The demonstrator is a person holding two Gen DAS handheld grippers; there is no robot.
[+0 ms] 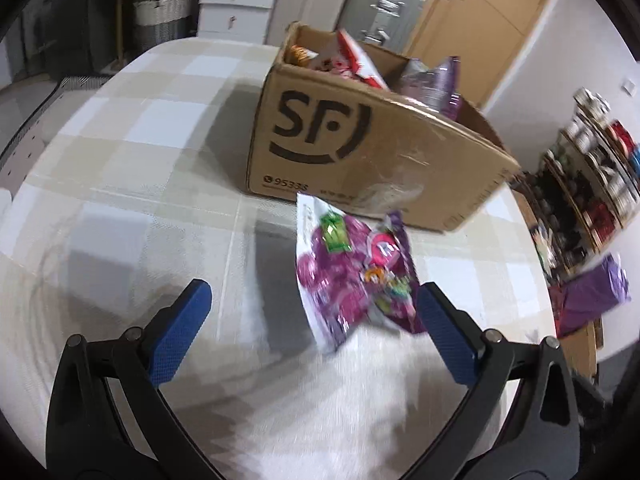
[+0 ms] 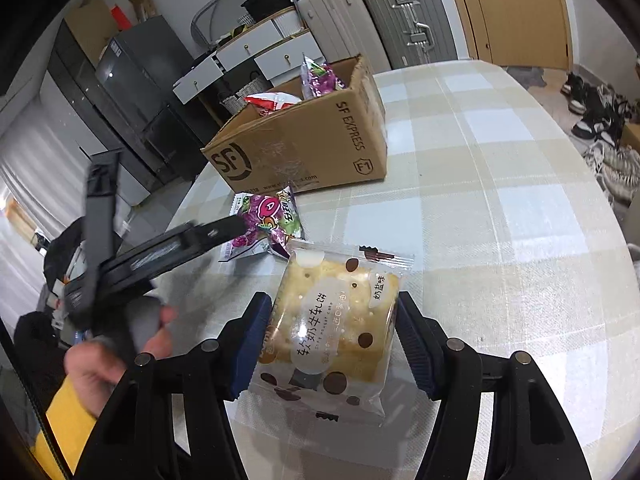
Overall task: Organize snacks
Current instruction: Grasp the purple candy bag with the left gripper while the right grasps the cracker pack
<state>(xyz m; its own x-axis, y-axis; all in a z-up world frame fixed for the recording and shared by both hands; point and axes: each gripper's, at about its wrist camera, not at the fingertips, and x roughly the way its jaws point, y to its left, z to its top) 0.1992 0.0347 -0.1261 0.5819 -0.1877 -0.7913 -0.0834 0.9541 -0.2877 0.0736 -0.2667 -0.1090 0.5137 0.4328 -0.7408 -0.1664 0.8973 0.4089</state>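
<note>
My right gripper (image 2: 332, 344) is clamped on the cracker packet (image 2: 340, 320), one pad on each side edge, the packet carried above the checked table (image 2: 500, 240); the cardboard box (image 2: 304, 148) stands ahead of it and to its left, already holding several snacks. My left gripper (image 1: 316, 328) has its jaws spread wide with nothing between the pads; the purple candy bag (image 1: 352, 276) lies on the cloth just ahead of its right finger (image 1: 444, 336), close by the box wall. The left view is smeared, so I can't tell whether that finger already touches the bag. My worries: the cracker wrapper is slick and held only by its edges, so it may slide out or the biscuit may crack; the left jaws could shove the candy bag against the box rather than straddle it; both claws heading for the same box could collide.
</note>
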